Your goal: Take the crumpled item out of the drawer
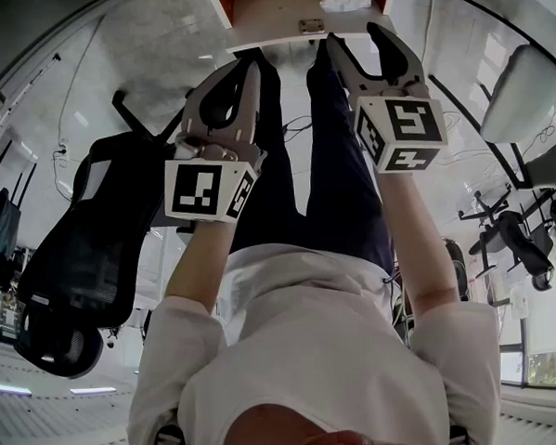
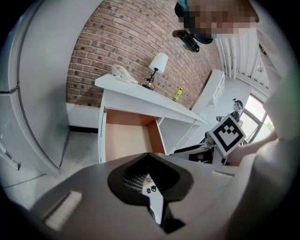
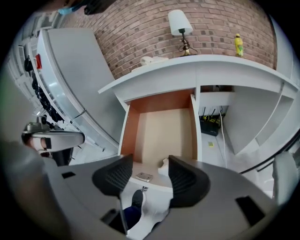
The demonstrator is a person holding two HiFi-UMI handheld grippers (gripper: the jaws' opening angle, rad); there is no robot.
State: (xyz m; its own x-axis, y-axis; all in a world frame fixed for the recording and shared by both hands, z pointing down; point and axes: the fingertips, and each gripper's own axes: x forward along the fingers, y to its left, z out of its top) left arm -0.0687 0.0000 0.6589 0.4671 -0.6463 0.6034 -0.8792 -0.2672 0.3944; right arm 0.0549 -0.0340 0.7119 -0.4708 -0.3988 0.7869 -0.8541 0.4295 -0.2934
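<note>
- Right gripper (image 3: 147,169) has its jaws spread wide with nothing pinched. Left gripper (image 2: 150,157) has its jaws pressed together, empty, off to the left.
- The crumpled item (image 3: 163,164) is in the open drawer (image 3: 161,126), at the near edge toward the right. It's tucked right behind the front panel and half hidden by the right jaw.
- Risk 1: since it hugs the front panel, I'd guess a steep approach could knock a jaw into the panel's top edge or the small metal plate (image 3: 144,176) instead of landing around the wad.
- Risk 2: it looks soft and light, so catching only a loose flap could let it slip out. A nudge could also skate it farther in over that smooth floor.
- Materials: the item is white and lumpy, paper or tissue maybe. The drawer has a pale flat bottom, orange-brown sides and a white front. The jaw pads are dark and ribbed.
</note>
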